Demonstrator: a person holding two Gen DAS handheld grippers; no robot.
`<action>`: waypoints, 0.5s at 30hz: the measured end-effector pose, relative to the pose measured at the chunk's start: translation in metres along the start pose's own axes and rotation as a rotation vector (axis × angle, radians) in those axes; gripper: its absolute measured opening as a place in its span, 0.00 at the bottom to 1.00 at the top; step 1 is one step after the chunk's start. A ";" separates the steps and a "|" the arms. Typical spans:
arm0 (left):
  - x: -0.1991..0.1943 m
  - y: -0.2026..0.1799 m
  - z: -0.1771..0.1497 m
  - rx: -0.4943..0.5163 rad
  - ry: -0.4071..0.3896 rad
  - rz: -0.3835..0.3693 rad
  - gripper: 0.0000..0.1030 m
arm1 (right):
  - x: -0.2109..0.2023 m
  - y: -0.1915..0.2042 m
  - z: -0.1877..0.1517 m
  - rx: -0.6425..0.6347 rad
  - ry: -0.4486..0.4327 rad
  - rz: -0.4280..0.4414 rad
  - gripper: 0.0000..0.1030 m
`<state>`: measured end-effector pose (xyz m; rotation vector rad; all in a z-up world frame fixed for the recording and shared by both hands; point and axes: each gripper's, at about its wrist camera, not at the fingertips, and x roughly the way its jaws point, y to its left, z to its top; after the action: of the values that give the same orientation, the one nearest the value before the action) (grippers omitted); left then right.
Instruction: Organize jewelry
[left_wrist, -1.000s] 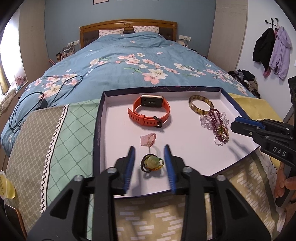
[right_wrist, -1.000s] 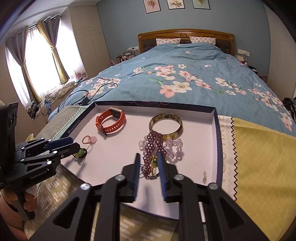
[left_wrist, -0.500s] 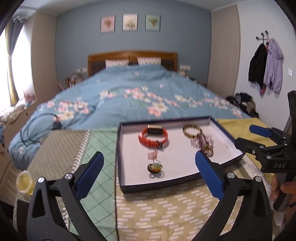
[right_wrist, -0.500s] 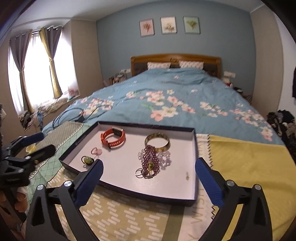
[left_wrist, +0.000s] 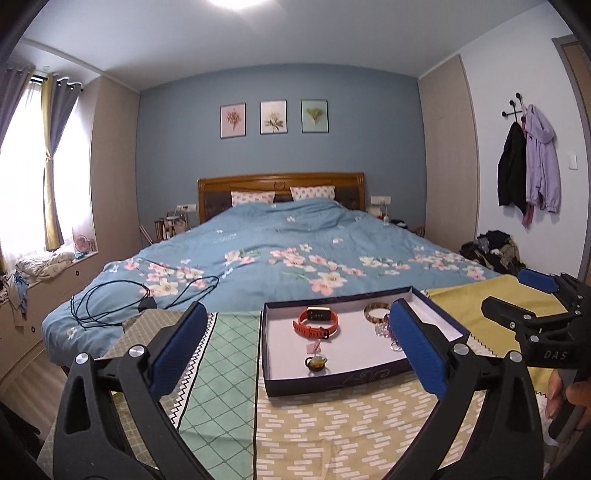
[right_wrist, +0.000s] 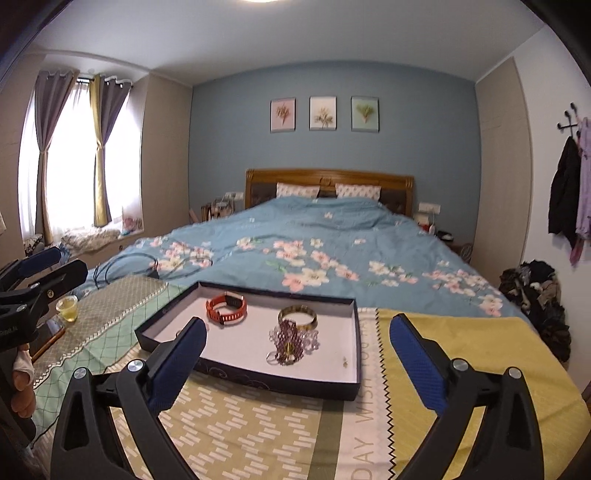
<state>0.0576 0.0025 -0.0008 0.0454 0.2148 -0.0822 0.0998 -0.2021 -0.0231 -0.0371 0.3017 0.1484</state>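
A dark box tray (left_wrist: 332, 386) (right_wrist: 258, 384) with a white floor sits on a patterned cloth at the foot of the bed. It holds an orange watch (left_wrist: 316, 321) (right_wrist: 226, 308), a brown bangle (left_wrist: 376, 309) (right_wrist: 297, 316), purple and clear bead bracelets (right_wrist: 290, 341), a pink ring (left_wrist: 314, 347) and a green ring (left_wrist: 316, 363). My left gripper (left_wrist: 295, 347) is wide open and empty, held back from the tray. My right gripper (right_wrist: 297, 362) is wide open and empty, also held back; it shows at the right of the left wrist view (left_wrist: 532, 295).
The patterned cloth (left_wrist: 332, 424) covers the table. A small yellow cup (right_wrist: 67, 308) stands at the left edge. Black cables (left_wrist: 110, 299) lie on the blue floral bed (left_wrist: 295, 251). Clothes are piled on the floor at right (right_wrist: 535, 291).
Both grippers have opened wide and pulled up and back from the tray. The green ring and the bead bracelets stay in the tray.
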 end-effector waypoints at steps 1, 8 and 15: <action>-0.003 0.000 0.001 -0.003 -0.007 0.003 0.95 | -0.004 0.001 0.000 0.000 -0.010 0.000 0.93; -0.029 0.005 0.004 -0.042 -0.065 0.016 0.95 | -0.019 0.004 0.000 -0.007 -0.067 -0.011 0.93; -0.040 -0.003 0.006 -0.034 -0.080 0.012 0.95 | -0.027 0.004 -0.001 0.006 -0.087 -0.016 0.93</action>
<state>0.0194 0.0022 0.0139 0.0098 0.1354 -0.0680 0.0738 -0.2024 -0.0162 -0.0271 0.2146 0.1325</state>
